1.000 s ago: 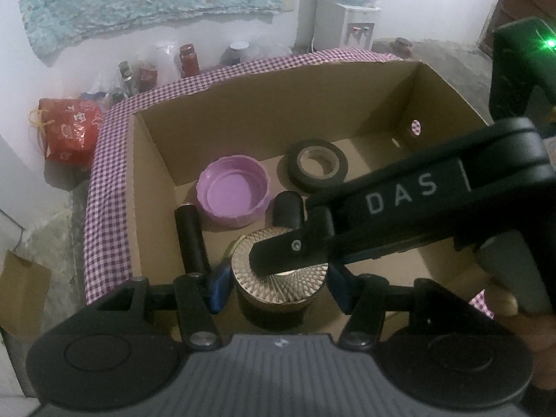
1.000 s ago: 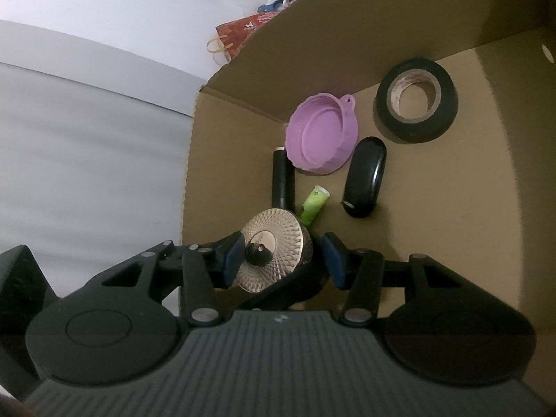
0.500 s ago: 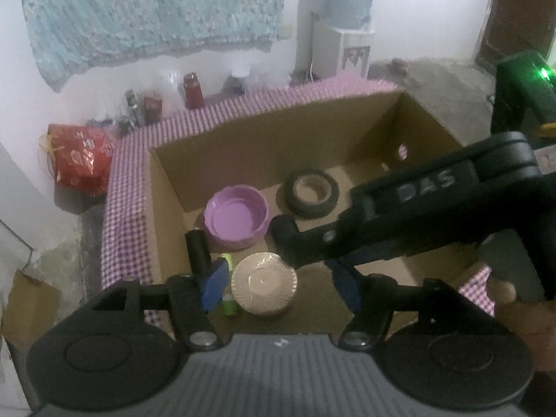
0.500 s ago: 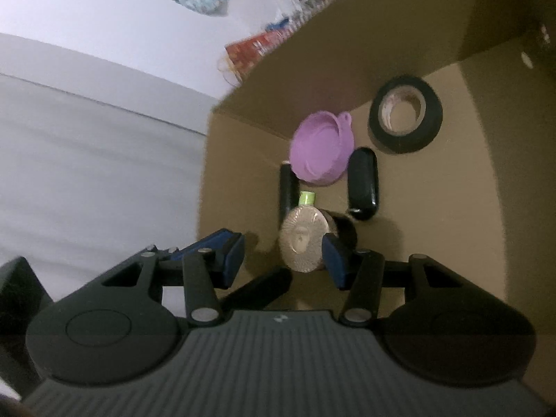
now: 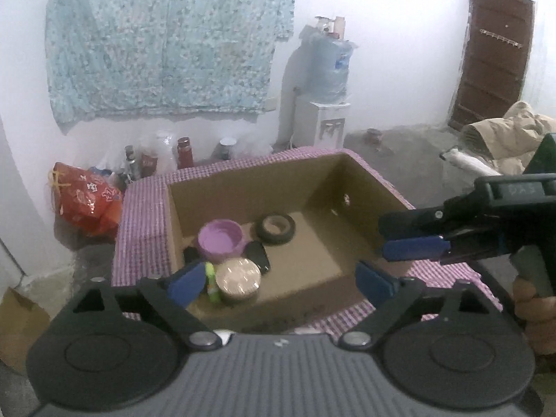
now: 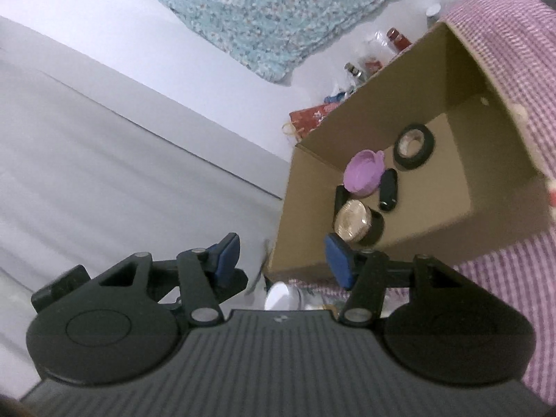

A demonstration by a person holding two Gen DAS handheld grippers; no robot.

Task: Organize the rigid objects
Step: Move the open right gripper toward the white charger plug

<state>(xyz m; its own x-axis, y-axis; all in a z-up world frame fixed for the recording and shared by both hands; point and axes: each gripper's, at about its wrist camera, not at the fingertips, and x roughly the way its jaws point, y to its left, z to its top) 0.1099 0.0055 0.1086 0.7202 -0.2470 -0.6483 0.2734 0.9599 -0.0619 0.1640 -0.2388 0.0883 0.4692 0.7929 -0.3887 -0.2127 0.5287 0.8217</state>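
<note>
- Both grippers were empty and above the cardboard box (image 5: 323,187); left gripper (image 5: 278,279) jaws were opening, wide apart, nothing between them; right gripper (image 6: 283,255) jaws were opening too, partly spread, nothing between them.
- Gold-lidded jar (image 5: 238,279) sat on the box floor at the near left, touching a green tube (image 5: 211,279), just beside the purple lid (image 5: 219,241) and a black oblong case (image 5: 257,255); tape roll (image 5: 276,227) lay farther back.
- Risk, judged: items crowd the near-left corner, so another drop there could knock the jar or tip the tube; the free right half is safer.
- Risk, judged: the checked cloth (image 5: 142,229) under the box could let it slide if a finger catches the rim.
- Pose: left gripper pitched down toward the box; right gripper, seen at the right edge with a hand (image 5: 531,309) on its handle, pointed leftward and flatter.
</note>
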